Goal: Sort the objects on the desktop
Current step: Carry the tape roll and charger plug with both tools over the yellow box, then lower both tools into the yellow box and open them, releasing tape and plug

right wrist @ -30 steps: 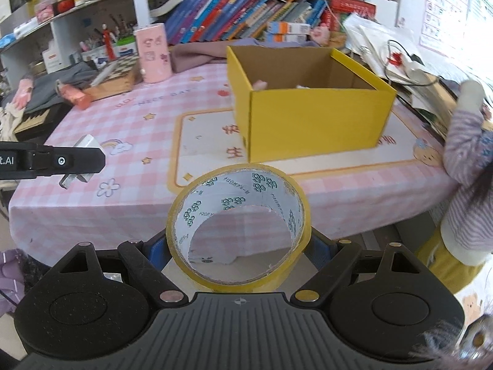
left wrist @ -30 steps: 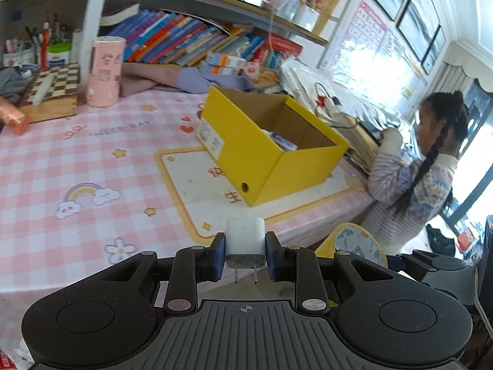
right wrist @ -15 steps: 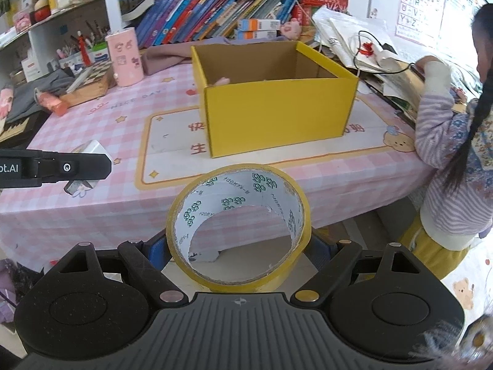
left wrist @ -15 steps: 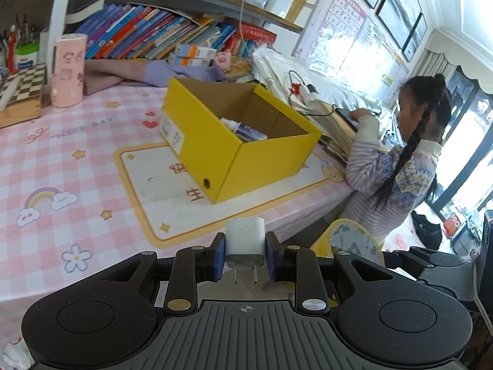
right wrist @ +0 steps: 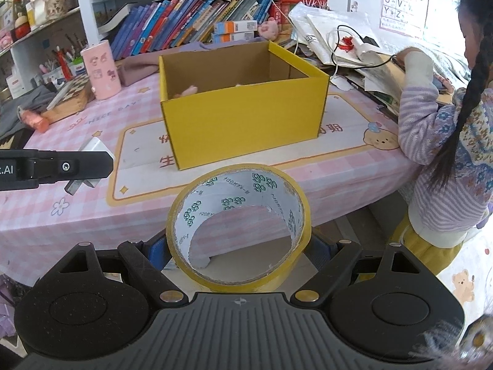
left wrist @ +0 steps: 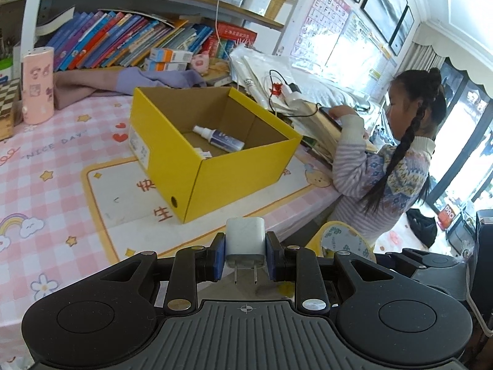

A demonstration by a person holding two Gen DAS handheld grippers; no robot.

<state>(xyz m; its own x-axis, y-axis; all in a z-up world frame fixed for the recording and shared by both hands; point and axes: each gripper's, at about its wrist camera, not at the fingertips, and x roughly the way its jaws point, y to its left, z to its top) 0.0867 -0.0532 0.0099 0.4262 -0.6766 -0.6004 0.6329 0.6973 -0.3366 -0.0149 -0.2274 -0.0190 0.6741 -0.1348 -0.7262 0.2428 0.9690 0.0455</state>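
Note:
My left gripper [left wrist: 245, 254] is shut on a white plug adapter [left wrist: 245, 240], prongs pointing back at the camera. It hangs over the table's near edge, short of the open yellow box [left wrist: 212, 166]. A small spray bottle [left wrist: 220, 138] and a white item lie inside the box. My right gripper [right wrist: 238, 246] is shut on a yellow tape roll [right wrist: 238, 228], held off the table's front edge, facing the yellow box [right wrist: 246, 123]. The left gripper's finger [right wrist: 55, 166] and the adapter [right wrist: 92, 149] show at the left of the right wrist view.
A pink checked cloth with a cream mat [left wrist: 123, 197] covers the table. A pink cylinder [left wrist: 37, 84], a chessboard [right wrist: 72, 94], folded clothes and shelves of books [left wrist: 123, 40] stand behind. A child [right wrist: 446, 141] stands at the table's right end by piled papers.
Both grippers have travelled right along the table's front edge, so the yellow box now sits closer to centre in both views. Its inside shows more. Both grips are unchanged.

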